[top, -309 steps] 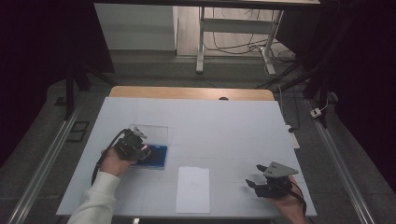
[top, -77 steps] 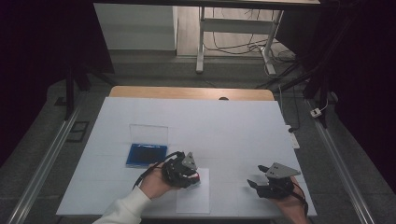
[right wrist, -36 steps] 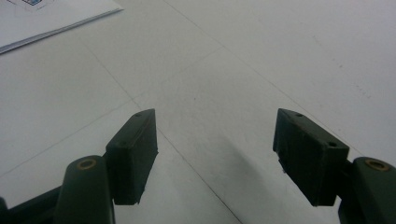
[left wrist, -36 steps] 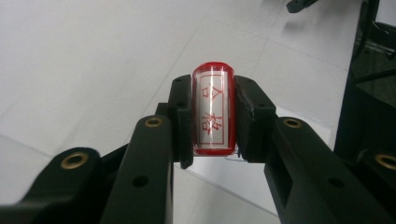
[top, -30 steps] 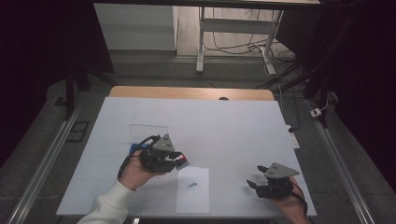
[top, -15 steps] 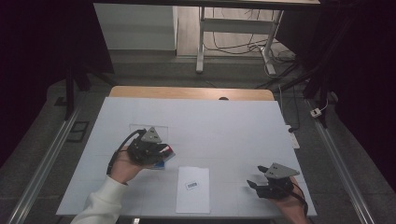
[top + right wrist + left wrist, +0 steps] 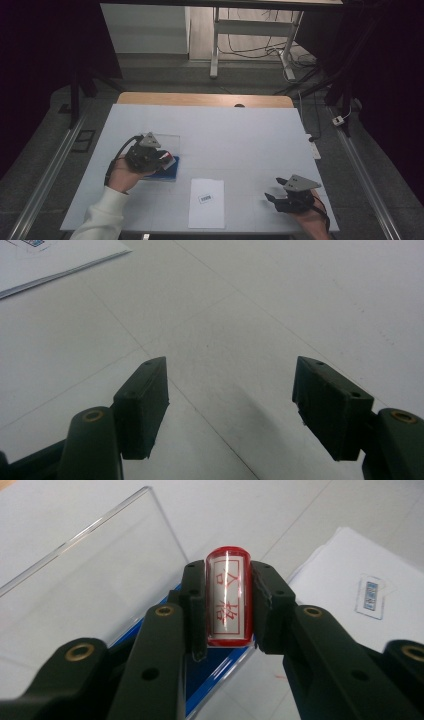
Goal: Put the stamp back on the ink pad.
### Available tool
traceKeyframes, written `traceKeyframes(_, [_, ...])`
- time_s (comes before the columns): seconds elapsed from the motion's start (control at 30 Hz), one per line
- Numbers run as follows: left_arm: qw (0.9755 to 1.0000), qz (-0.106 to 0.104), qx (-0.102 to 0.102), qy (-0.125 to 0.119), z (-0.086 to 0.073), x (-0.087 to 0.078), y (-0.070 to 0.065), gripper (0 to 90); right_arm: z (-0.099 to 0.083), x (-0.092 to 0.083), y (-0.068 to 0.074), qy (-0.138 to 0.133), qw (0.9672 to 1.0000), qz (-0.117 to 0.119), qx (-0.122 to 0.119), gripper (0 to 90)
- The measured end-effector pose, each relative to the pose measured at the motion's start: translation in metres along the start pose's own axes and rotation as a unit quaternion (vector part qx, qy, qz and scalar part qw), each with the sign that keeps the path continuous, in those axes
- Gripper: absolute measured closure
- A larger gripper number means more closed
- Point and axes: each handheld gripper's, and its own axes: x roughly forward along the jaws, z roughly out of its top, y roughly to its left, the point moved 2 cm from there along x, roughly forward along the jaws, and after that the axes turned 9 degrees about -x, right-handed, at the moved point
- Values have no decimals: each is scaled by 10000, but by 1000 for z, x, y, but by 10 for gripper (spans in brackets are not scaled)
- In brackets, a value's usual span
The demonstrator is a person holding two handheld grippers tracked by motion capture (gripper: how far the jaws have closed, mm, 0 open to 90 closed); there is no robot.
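Left claw (image 7: 226,610) clenched on a small red-rimmed clear-bodied stamp (image 7: 227,600), pads on its two long sides, printed red characters facing the camera. In the high view that claw (image 7: 167,161) hangs over the blue ink pad tray. Right claw (image 7: 230,410) released, jaws wide apart with nothing between them, parked on bare desk near the person's right edge (image 7: 272,196). Looks idle, kept out of the way while the left does the work.

Big to small:
- White flat desk (image 7: 250,145): carries everything, mostly bare.
- Clear acrylic lid (image 7: 85,585) of the ink pad case: stands open and tilted back behind the stamp, so the pad is reachable from above.
- White rectangular paper sheet (image 7: 206,202): lies flat between the two claws, near the front edge; a small dark printed mark (image 7: 205,199) sits on it. Also at right in the left gripper view (image 7: 350,580).
- Blue flat ink pad tray (image 7: 167,170): just left of the sheet, close enough for a short hop pad to paper.
- Stamp: smallest item, held side-on so the bottom face stays free to press.

My read: stamp is being taken to the pad, either to ink or to be put away. Cannot tell whether it touches the pad. Risk: a tilted press gives a patchy print.
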Motion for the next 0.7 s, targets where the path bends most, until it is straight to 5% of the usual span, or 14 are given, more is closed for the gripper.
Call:
traceKeyframes(0.37, [9995, 175, -226, 99, -9, 3, 17, 701, 0, 0, 0, -26, 10000, -4, 11, 301])
traceKeyframes(0.7, [9978, 399, -290, 449, -17, 20, 27, 701, 0, 0, 0, -11, 10000, -4, 5, 301])
